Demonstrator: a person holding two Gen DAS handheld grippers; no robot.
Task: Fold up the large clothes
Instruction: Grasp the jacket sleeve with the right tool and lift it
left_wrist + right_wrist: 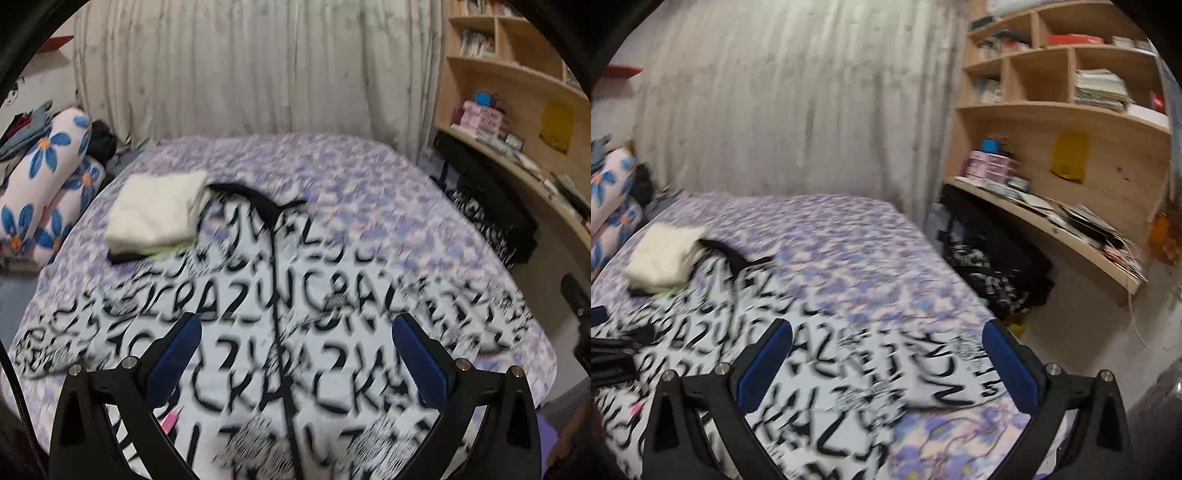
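A large white shirt with black lettering (295, 325) lies spread flat on the bed, collar at the far end, a black placket down its middle. It also shows in the right wrist view (798, 354), its right sleeve reaching toward the bed's edge. My left gripper (295, 354) is open and empty above the shirt's middle. My right gripper (886, 354) is open and empty above the shirt's right side. The left gripper's black body (613, 350) shows at the left edge of the right wrist view.
The bed has a purple floral sheet (351, 177). A folded cream garment stack (155, 210) lies by the shirt's collar. Flowered pillows (48, 177) sit at far left. A wooden desk and shelves (1071, 166) stand right, with dark clothes (993, 266) beneath. A curtain (251, 66) hangs behind.
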